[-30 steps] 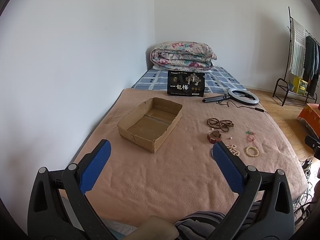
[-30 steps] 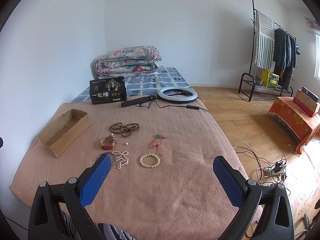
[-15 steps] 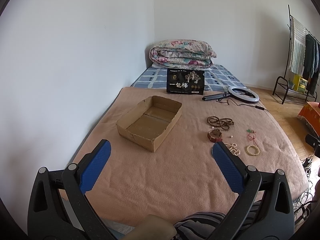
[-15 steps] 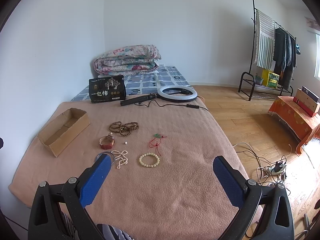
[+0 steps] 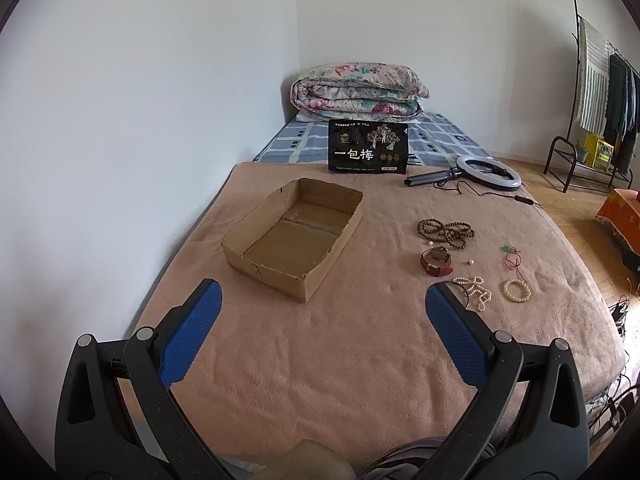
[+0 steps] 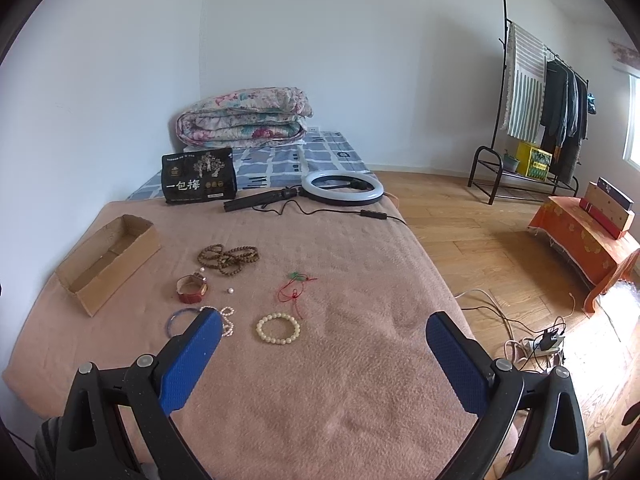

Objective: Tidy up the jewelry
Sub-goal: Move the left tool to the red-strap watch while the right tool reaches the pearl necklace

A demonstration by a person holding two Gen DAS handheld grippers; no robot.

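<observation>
Blue-padded fingers (image 6: 191, 354) of the right gripper (image 6: 324, 356) stand wide apart with nothing between them, poised above the front of a pinkish-brown blanket (image 6: 320, 400); the left gripper (image 5: 320, 336) is likewise spread and empty over the same cover. From the right gripper the jewelry lies ahead and to its left: a cream bead bracelet (image 6: 278, 328) is nearest, just beyond the left finger's tip, with a white pearl strand (image 6: 227, 320) and a thin blue bangle (image 6: 180, 318) partly hidden behind that finger. Farther on sit a red-strapped watch (image 6: 192, 289), a loose pearl (image 6: 230, 291), a red cord with a green charm (image 6: 295, 284) and a tangle of brown wooden beads (image 6: 228, 258). The open cardboard box (image 5: 294, 236), apparently the destination, lies straight ahead of the left gripper with its long axis running away and slightly rightward, while in that view the pieces sit off to the right, the pearl strand (image 5: 476, 292) just beside the right finger. By this layout the right gripper looks nearer the jewelry and the left nearer the box. At the far end rest a black packet (image 6: 199, 181), a ring light (image 6: 342, 188) and a folded quilt (image 6: 244, 122).
</observation>
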